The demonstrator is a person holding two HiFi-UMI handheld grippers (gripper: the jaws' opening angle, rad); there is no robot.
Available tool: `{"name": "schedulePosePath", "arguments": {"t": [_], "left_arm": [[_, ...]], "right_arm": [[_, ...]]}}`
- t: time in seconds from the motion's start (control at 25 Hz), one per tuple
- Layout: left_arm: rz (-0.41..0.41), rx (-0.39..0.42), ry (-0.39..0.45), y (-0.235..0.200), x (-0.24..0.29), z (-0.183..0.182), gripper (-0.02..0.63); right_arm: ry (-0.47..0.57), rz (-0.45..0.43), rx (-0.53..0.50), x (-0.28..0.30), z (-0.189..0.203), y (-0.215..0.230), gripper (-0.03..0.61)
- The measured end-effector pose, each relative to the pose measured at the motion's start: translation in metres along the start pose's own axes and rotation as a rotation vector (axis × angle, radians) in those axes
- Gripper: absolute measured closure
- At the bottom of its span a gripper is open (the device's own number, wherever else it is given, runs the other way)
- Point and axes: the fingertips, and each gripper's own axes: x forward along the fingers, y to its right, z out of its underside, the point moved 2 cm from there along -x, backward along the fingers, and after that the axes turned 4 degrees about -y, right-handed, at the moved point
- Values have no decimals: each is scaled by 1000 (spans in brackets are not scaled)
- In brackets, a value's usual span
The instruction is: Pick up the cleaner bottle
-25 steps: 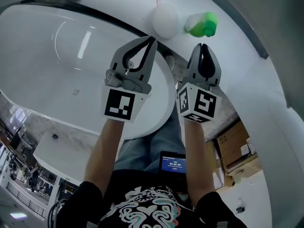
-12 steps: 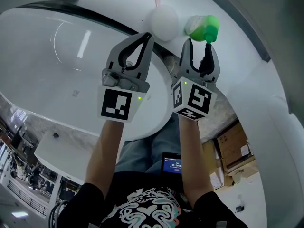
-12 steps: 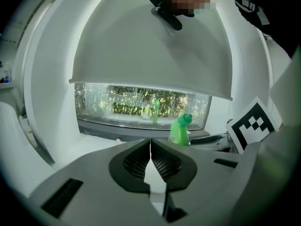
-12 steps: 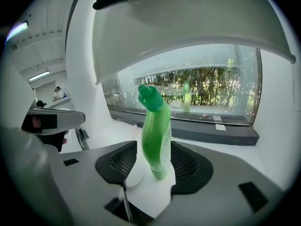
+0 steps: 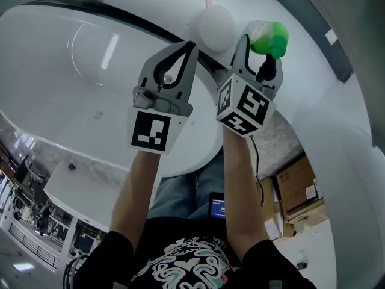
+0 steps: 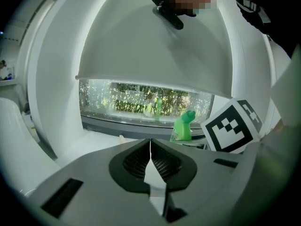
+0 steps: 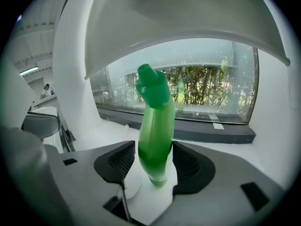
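Observation:
The cleaner bottle (image 5: 269, 39) is bright green with a green cap and stands upright on a white ledge (image 5: 313, 77) at the top right of the head view. My right gripper (image 5: 260, 53) reaches around it, and its jaws are opening. In the right gripper view the bottle (image 7: 155, 131) stands between the two dark pads (image 7: 120, 161), close to them on both sides but not squeezed. My left gripper (image 5: 190, 46) hovers to the left, shut and empty. In the left gripper view its tips (image 6: 150, 147) meet, and the bottle (image 6: 184, 126) shows beyond them.
A white ball-shaped object (image 5: 215, 26) with a pink stem sits just left of the bottle. A large white rounded basin (image 5: 72, 71) fills the left. Behind the ledge is a window (image 7: 211, 93). Cardboard boxes (image 5: 295, 182) lie on the floor at lower right.
My right gripper has moved forward to the bottle and gone from shut to wide open, so the bottle now stands between its jaws. The left gripper has hardly moved.

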Motion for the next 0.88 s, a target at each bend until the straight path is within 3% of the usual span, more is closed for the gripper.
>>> {"name": "schedulePosePath", "arguments": {"t": [0.44,0.88], "left_arm": [[-6,0,-11,-6,5,4,595],[-10,-7,-21,-5,6,8,595]], "right_arm": [[-1,66,14,30,-1,8,336],[0,40,-15,33,-2,10,336]]}}
